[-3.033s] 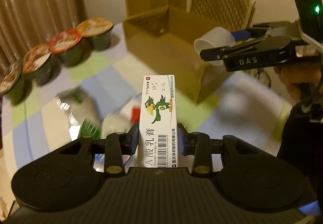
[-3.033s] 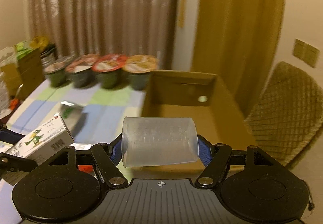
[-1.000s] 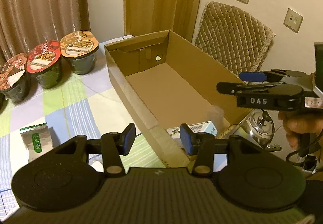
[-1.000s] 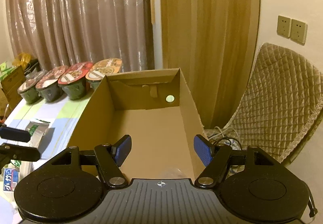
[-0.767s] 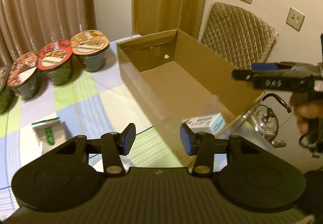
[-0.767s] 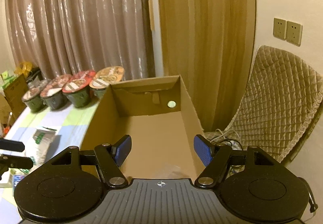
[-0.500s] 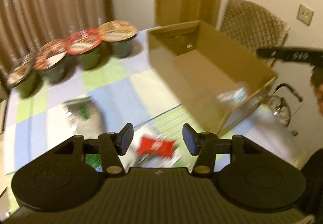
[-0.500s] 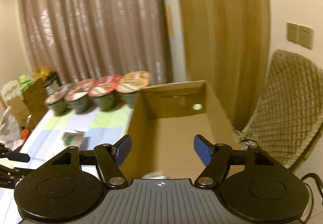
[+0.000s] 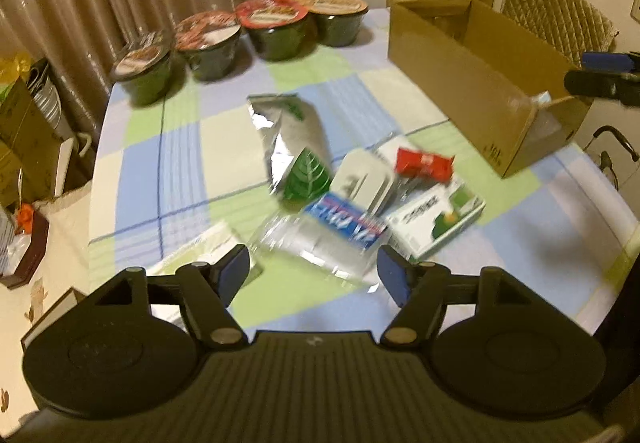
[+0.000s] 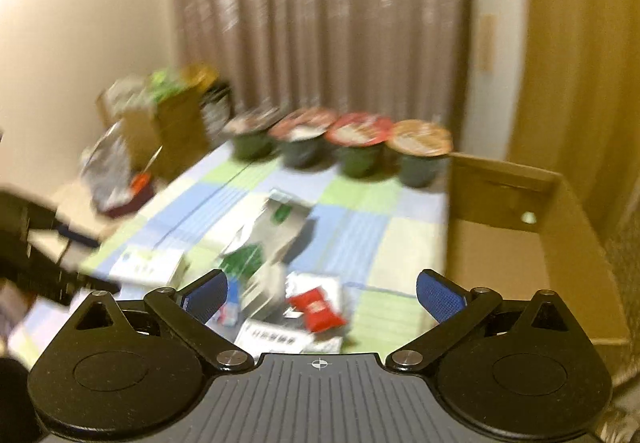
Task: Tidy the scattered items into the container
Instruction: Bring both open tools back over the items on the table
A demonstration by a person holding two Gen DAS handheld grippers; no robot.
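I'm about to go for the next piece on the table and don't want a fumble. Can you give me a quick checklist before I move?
1. Left gripper empty, jaws just opened: ok.
2. Right gripper empty, jaws just opened wide: ok.
3. Items left to pick: red packet, silver pouch, clear bag, green-and-white box: ok.
4. Cardboard box open on top: ok.
5. Items lie apart: not ok, they overlap.
6. Sharp view: not ok, both blurred.

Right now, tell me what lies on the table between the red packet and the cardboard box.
Nothing: in the left wrist view, only bare checked tablecloth separates the red packet from the cardboard box.
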